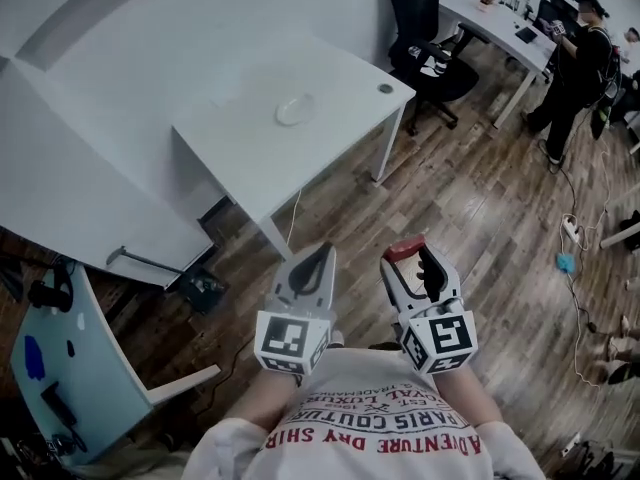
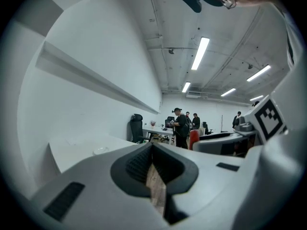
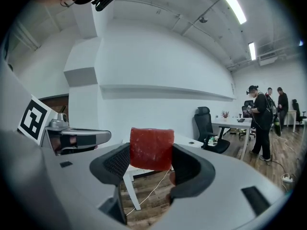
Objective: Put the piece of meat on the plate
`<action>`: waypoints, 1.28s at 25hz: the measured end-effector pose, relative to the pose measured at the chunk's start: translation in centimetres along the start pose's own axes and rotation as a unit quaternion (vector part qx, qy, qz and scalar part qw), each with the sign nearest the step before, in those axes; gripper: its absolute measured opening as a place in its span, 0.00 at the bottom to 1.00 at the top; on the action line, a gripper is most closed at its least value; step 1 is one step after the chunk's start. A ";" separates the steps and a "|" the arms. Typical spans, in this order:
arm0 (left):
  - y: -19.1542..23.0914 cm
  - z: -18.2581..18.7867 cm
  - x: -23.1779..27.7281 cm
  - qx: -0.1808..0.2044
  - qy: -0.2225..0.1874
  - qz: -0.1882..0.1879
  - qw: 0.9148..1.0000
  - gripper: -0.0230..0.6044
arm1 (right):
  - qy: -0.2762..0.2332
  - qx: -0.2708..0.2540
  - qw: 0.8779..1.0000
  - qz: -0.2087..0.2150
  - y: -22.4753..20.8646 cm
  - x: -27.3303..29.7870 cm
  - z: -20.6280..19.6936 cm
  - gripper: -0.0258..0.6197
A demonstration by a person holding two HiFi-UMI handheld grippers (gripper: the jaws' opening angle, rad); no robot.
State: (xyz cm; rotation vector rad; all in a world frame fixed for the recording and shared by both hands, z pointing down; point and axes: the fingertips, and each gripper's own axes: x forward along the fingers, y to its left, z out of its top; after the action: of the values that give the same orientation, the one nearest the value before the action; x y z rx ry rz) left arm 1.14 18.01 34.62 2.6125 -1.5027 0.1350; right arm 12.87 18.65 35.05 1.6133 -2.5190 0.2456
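My right gripper (image 1: 407,252) is shut on a red piece of meat (image 3: 151,149), which shows as a red block (image 1: 404,249) at its tips in the head view. The left gripper (image 1: 316,256) beside it is shut with nothing between its jaws (image 2: 152,150). Both are held close to my chest, well above the wooden floor. A small white plate (image 1: 296,109) lies on the white table (image 1: 330,138) ahead, far from both grippers; it also shows faintly in the left gripper view (image 2: 100,150).
A small dark disc (image 1: 386,89) sits near the table's right corner. A black office chair (image 1: 424,38) stands behind the table. People (image 1: 578,53) stand by desks at the far right. A cable and power strip (image 1: 572,230) lie on the floor. A light blue cabinet (image 1: 70,368) stands at lower left.
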 end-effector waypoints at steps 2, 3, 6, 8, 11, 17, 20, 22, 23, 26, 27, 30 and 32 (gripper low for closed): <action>1.7 -0.2 0.8 -0.007 0.002 0.004 1.000 0.05 | 0.007 0.004 1.000 0.007 0.5 2.0 0.0 0.47; 2.3 -0.5 1.1 -0.012 0.004 0.006 1.000 0.05 | 0.011 0.004 1.000 0.012 0.7 2.8 -0.1 0.47; 3.7 -1.5 2.0 -0.022 0.013 0.011 1.000 0.05 | 0.022 -0.001 0.999 0.028 1.1 5.0 -0.3 0.47; 4.6 -1.8 3.0 -0.026 0.017 0.017 0.999 0.05 | 0.026 -0.003 0.999 0.037 0.9 6.6 -0.3 0.47; 6.0 -1.6 4.9 -0.026 0.013 0.035 0.999 0.05 | 0.026 -0.002 0.998 0.053 -0.1 9.3 0.0 0.47; 9.1 -0.9 10.0 -0.026 0.007 0.091 0.995 0.05 | 0.026 -0.011 0.994 0.108 -2.9 16.2 0.9 0.47; 10.4 0.0 13.3 -0.027 0.006 0.119 0.993 0.05 | 0.028 -0.020 0.989 0.141 -4.8 19.7 2.0 0.47; 11.0 0.6 15.6 -0.030 0.005 0.137 0.990 0.05 | 0.026 -0.030 0.986 0.164 -6.3 21.8 3.0 0.47; 11.2 1.0 16.8 -0.031 0.003 0.147 0.989 0.05 | 0.024 -0.037 0.984 0.174 -7.2 22.9 3.5 0.47; 11.9 2.1 20.3 -0.036 0.000 0.177 0.984 0.05 | 0.023 -0.050 0.978 0.201 -10.2 26.2 5.1 0.47; 12.1 2.3 21.4 -0.037 0.001 0.185 0.982 0.05 | 0.024 -0.052 0.977 0.207 -11.2 27.3 5.4 0.47; 12.6 2.4 24.3 -0.041 0.004 0.202 0.978 0.05 | 0.026 -0.064 0.973 0.220 -13.7 30.0 6.0 0.47; 13.0 2.4 25.9 -0.043 0.009 0.212 0.976 0.05 | 0.024 -0.071 0.971 0.225 -15.0 31.5 6.4 0.47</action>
State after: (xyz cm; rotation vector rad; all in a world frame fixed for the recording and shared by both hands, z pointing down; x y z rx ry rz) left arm 2.94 -10.92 36.69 2.1818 -1.9887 0.1284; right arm 13.22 -16.83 36.21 0.9579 -2.7600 0.1434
